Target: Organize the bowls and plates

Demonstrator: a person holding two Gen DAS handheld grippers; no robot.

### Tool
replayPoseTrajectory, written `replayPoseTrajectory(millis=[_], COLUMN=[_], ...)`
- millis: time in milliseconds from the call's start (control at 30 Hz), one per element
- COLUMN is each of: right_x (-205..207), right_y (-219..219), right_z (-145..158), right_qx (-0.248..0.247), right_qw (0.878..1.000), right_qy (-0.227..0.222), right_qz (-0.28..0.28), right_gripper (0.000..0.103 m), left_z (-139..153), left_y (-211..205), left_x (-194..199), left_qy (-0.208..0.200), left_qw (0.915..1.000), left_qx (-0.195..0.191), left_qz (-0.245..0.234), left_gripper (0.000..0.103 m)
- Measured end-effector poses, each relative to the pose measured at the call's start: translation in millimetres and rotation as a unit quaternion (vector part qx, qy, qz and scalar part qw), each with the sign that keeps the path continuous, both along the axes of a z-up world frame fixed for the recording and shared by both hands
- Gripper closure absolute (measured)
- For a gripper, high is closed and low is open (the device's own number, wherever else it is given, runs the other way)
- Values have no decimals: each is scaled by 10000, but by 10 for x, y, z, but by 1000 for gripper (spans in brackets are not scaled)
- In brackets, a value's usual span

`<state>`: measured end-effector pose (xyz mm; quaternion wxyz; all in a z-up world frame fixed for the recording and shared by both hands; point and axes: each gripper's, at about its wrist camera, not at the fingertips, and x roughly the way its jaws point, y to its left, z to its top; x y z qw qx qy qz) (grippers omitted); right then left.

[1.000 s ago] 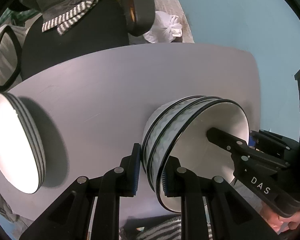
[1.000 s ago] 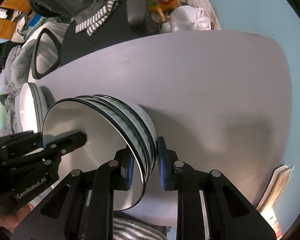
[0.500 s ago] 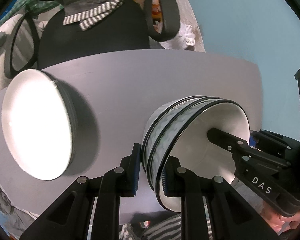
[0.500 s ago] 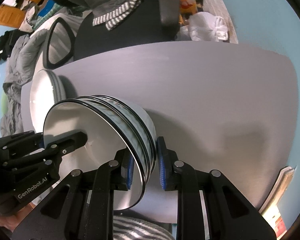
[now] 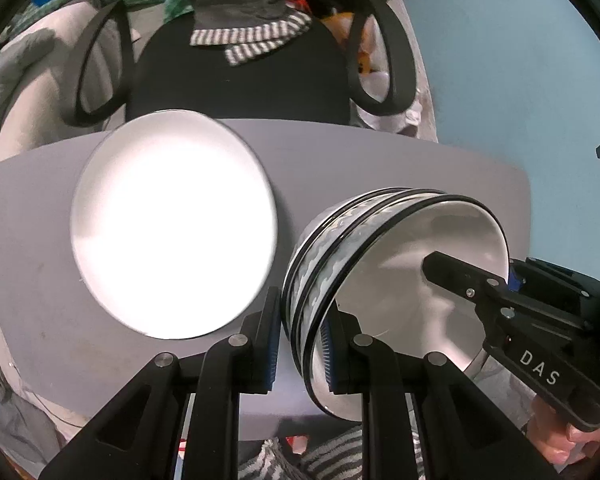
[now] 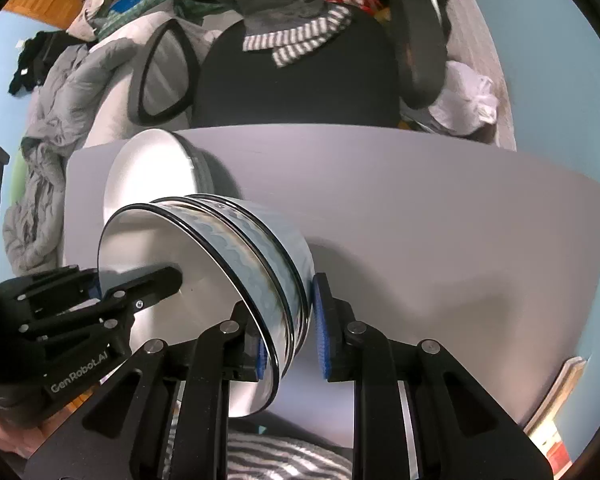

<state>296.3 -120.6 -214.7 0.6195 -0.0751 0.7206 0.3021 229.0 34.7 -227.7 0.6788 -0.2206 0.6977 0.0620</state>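
A stack of nested white bowls with black rims and a wavy grey pattern (image 5: pixel 340 248) hangs between both grippers above the grey table (image 5: pixel 380 160). My left gripper (image 5: pixel 302 344) is shut on the stack's rim at one side. My right gripper (image 6: pixel 288 344) is shut on the rim at the other side; the bowl stack also shows in the right wrist view (image 6: pixel 260 248). A stack of white plates (image 5: pixel 172 228) lies on the table just left of the bowls, and shows in the right wrist view (image 6: pixel 152 168) behind them.
A black office chair (image 6: pixel 292 76) with a striped cloth on it stands against the table's far edge. A white bag (image 6: pixel 468 96) lies on the floor at the far right. Grey bedding (image 6: pixel 48 140) lies to the left. Books (image 6: pixel 556 412) sit at the right corner.
Both grippers have carried the bowl stack leftward, toward the plate stack. The plates now fill the middle of the left wrist view, close beside the bowls.
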Motion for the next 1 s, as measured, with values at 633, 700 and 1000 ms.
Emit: replayPoseTrajectory(millis=[633, 700, 1000], right_x=[-291, -331, -370], right_y=[987, 1069, 1304], right_z=[5, -54, -191], right_qx=[62, -3, -197], right_qw=[9984, 9982, 9981], right_qy=[24, 49, 138], right_qz=[557, 594, 567], right_gripper=[84, 84, 84], left_z=[-10, -62, -186], left_y=[896, 955, 1118], left_x=[-354, -363, -369], left_qy=[20, 73, 203], left_qw=[9983, 9982, 9981], left_qx=[179, 172, 113], left_qz=[545, 563, 563], left_gripper=[86, 86, 86])
